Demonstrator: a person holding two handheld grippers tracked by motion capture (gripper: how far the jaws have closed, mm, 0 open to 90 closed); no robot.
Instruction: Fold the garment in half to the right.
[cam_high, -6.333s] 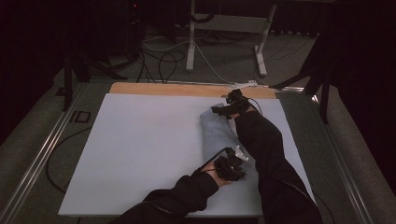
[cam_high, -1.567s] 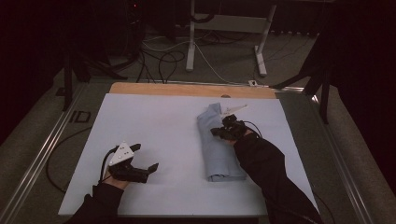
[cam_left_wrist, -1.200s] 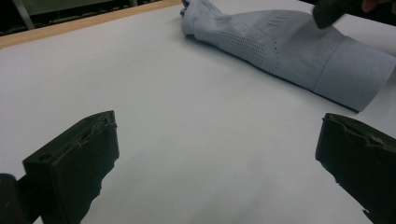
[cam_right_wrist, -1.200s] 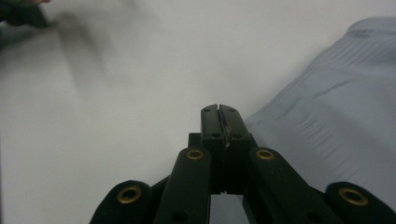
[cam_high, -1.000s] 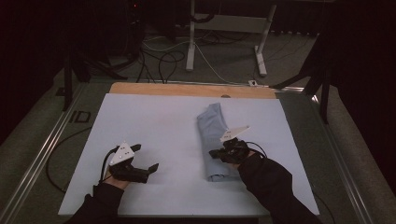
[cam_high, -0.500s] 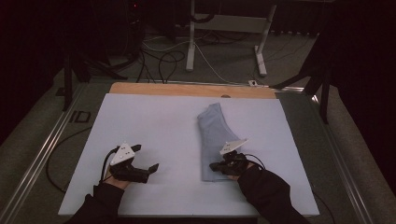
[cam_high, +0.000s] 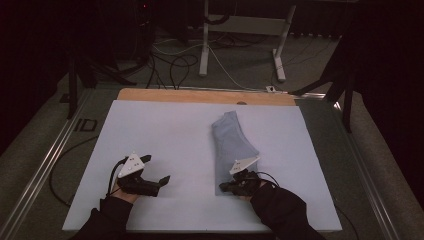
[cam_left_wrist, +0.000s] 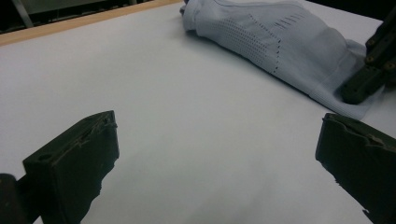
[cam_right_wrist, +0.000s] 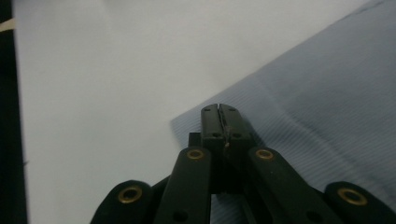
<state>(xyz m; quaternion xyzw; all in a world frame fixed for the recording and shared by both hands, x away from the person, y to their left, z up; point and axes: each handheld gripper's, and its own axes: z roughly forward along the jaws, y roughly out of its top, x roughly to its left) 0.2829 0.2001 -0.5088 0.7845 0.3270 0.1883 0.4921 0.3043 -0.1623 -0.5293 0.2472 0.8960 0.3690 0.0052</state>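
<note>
A light blue folded garment (cam_high: 232, 145) lies lengthwise on the white table (cam_high: 165, 125), right of centre. My right gripper (cam_high: 223, 187) is shut, and its tips rest on the garment's near left corner (cam_right_wrist: 327, 93). The jaws (cam_right_wrist: 219, 112) meet with no cloth visible between them. My left gripper (cam_high: 159, 184) sits low over bare table at the front left. Its jaws stand wide open (cam_left_wrist: 215, 163) with nothing between them. In the left gripper view the garment (cam_left_wrist: 280, 42) stretches away ahead, with the right gripper (cam_left_wrist: 369, 70) at its near end.
A wooden strip (cam_high: 200, 95) runs along the table's far edge. Beyond it stand a white metal stand (cam_high: 205, 40) and cables on the floor. A metal rail (cam_high: 45, 165) borders the table's left side.
My right gripper has slid along the garment from its far end to its near corner. The left gripper left the garment earlier and has stayed still at the front left since.
</note>
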